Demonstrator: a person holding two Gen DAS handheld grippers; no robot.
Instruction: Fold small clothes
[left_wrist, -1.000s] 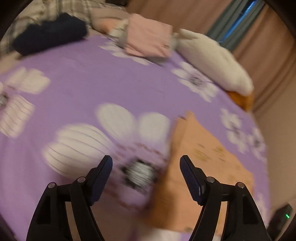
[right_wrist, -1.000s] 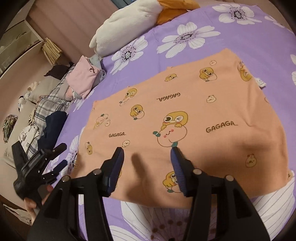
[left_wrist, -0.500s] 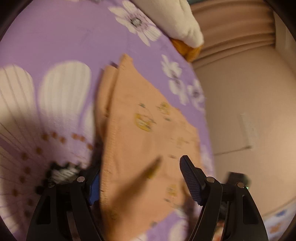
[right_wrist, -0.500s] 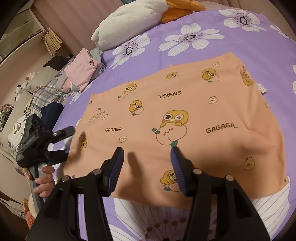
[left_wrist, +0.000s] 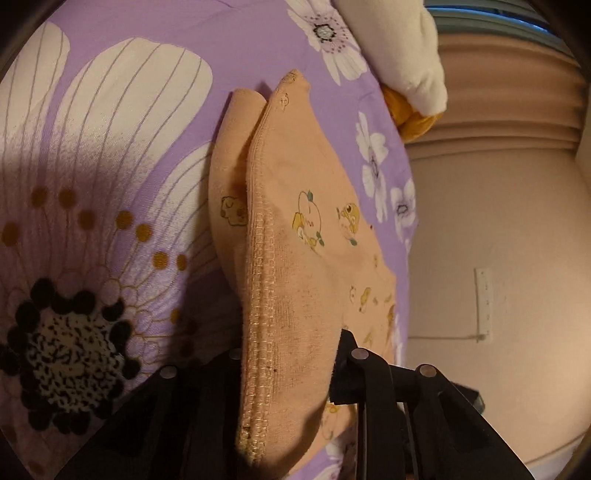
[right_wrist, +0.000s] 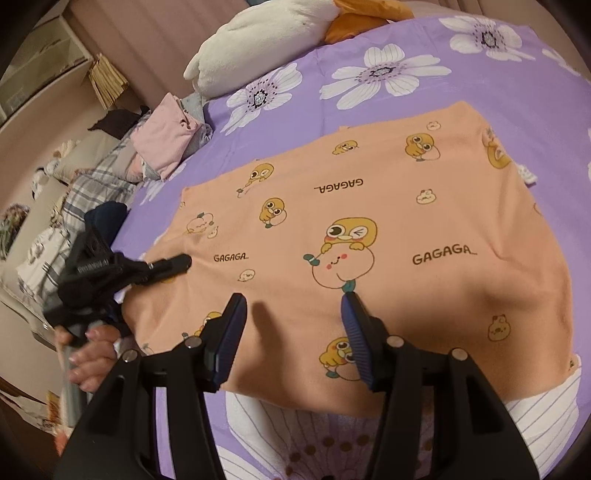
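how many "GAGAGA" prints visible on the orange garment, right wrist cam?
3 on the orange garment: one upside down at upper centre, one at left, one at right. More may be hidden under folds or on the underside.

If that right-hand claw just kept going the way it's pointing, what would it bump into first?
Most likely the orange garment lying on the purple bedsheet. The right gripper hangs open above its near edge, angled downward at it; exact depth is unclear.

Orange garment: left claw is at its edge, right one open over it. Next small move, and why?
Probably lift the left claw a little and carry that hem across. Its jaws have just been closing and the stitched hem of the orange garment is pinched between them. The rest lies flat on the purple sheet. The right claw hangs open over the near edge, gripping nothing.
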